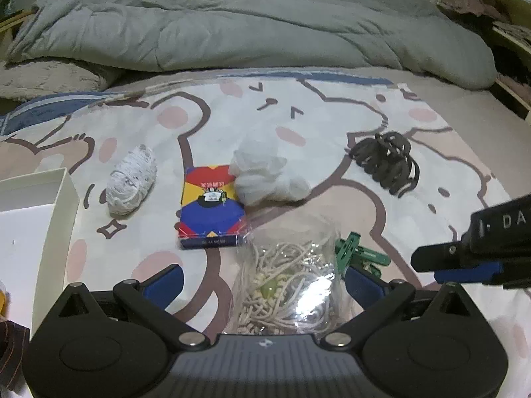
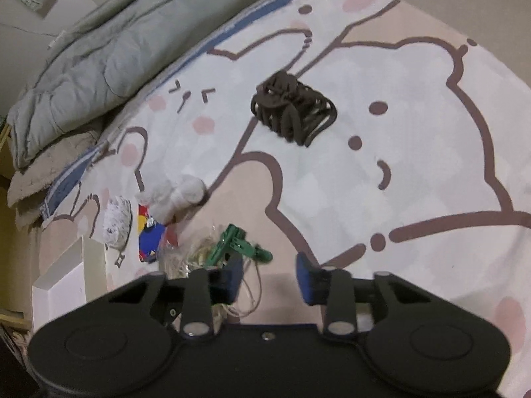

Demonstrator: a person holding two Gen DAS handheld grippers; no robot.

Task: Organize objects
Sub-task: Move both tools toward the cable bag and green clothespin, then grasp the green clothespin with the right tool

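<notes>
Lying on a bed (image 1: 332, 106) covered by a cartoon-bear sheet in white, pink and brown, the things to sort sit in a loose cluster. The left claw (image 1: 264, 282) stands wide open with its blue pads either side of a clear plastic bag of cream cord and beads (image 1: 288, 288); the pads do not press on it. Just right of the bag lies a green plastic clothes peg (image 1: 361, 253), touching the bag's edge. Beyond the bag sits a flat box printed in red, yellow and blue (image 1: 210, 210), with a crumpled white tissue wad (image 1: 268, 175) resting against its far right corner. Left of the box, apart from it, lies a white-and-grey rolled sock bundle (image 1: 131, 182). A dark brown plastic hair claw clip (image 1: 386, 162) sits well apart to the right. A white open cardboard box (image 1: 63, 212) stands at the left edge.

The right claw (image 2: 268, 277) is partly open — nothing between its blue pads — and hovers just beside the green peg and the bag's loose cord. A rumpled grey-green quilt (image 1: 249, 23) is heaped along the far side of the bed.
</notes>
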